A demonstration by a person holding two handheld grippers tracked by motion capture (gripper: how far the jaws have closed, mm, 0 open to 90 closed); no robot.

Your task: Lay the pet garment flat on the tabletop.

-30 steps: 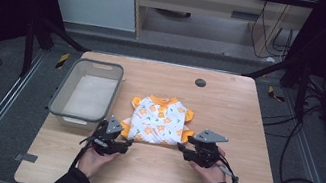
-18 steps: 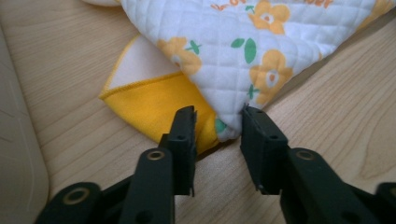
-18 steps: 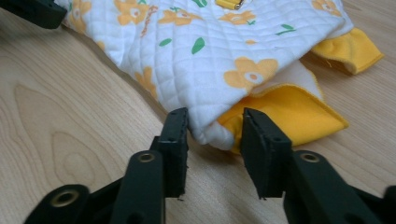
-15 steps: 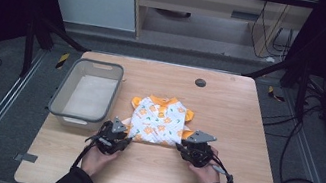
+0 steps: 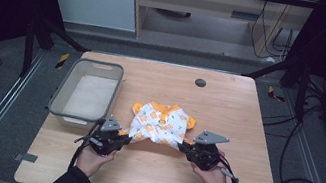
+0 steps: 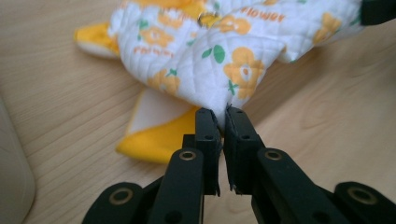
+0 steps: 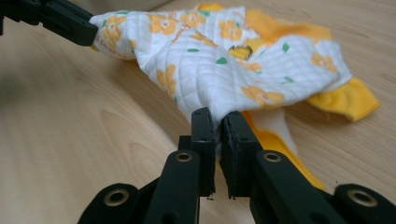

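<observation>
Garment (image 5: 160,124), a small quilted white piece with orange flowers and yellow trim, lies near the middle of the wooden counter (image 5: 248,111), its near edge stretched between two claws. Left claw (image 5: 123,139) pinches the near left corner; its jaws have just been closing, and in the left gripper view the cloth (image 6: 219,60) is squeezed between the two black pads at the left claw's tip (image 6: 220,116). Right claw (image 5: 185,147) pinches the near right corner in the same way, its jaws also having just closed on the fabric; the right gripper view shows the quilted cloth (image 7: 210,60) bunched into the right claw's tip (image 7: 217,120), with a yellow cuff (image 7: 345,100) resting on the counter beyond. Both corners are raised slightly off the wood while the rest of the garment rests on it. Just left of the garment stands a grey bin (image 5: 60,99).
</observation>
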